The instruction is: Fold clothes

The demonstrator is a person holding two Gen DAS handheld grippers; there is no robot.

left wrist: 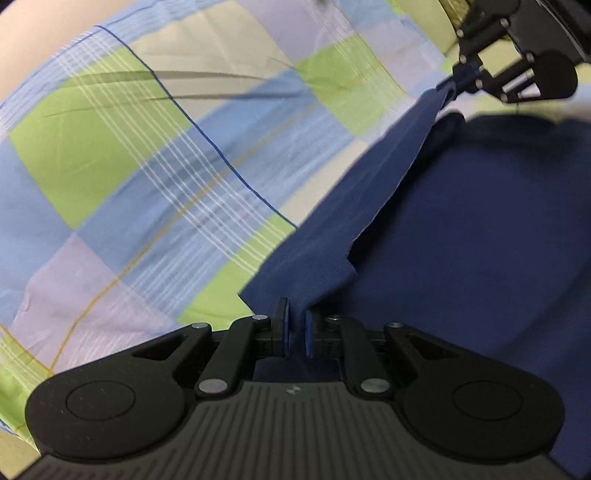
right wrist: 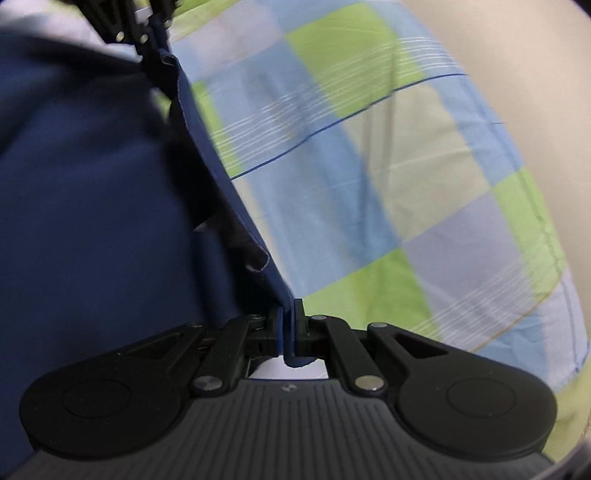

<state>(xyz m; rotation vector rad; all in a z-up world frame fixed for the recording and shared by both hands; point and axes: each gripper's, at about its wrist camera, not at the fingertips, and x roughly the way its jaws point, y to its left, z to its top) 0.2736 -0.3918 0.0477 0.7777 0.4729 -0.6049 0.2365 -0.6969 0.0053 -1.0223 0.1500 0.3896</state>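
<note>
A dark blue garment [left wrist: 461,229] lies over a checked bedsheet [left wrist: 129,166] and fills the right half of the left wrist view. My left gripper [left wrist: 295,328] is shut on one corner of its lifted edge. That edge runs taut up to my right gripper [left wrist: 456,83], which is shut on the other corner at the top right. In the right wrist view the garment [right wrist: 81,192] fills the left half, my right gripper [right wrist: 290,325] pinches its hem, and my left gripper [right wrist: 155,33] holds the far end at the top left.
The bedsheet [right wrist: 388,166] has green, blue, lilac and cream squares with thin white and dark blue lines. It spreads wide beside the garment. A plain beige surface [right wrist: 517,55] shows past the sheet's far edge.
</note>
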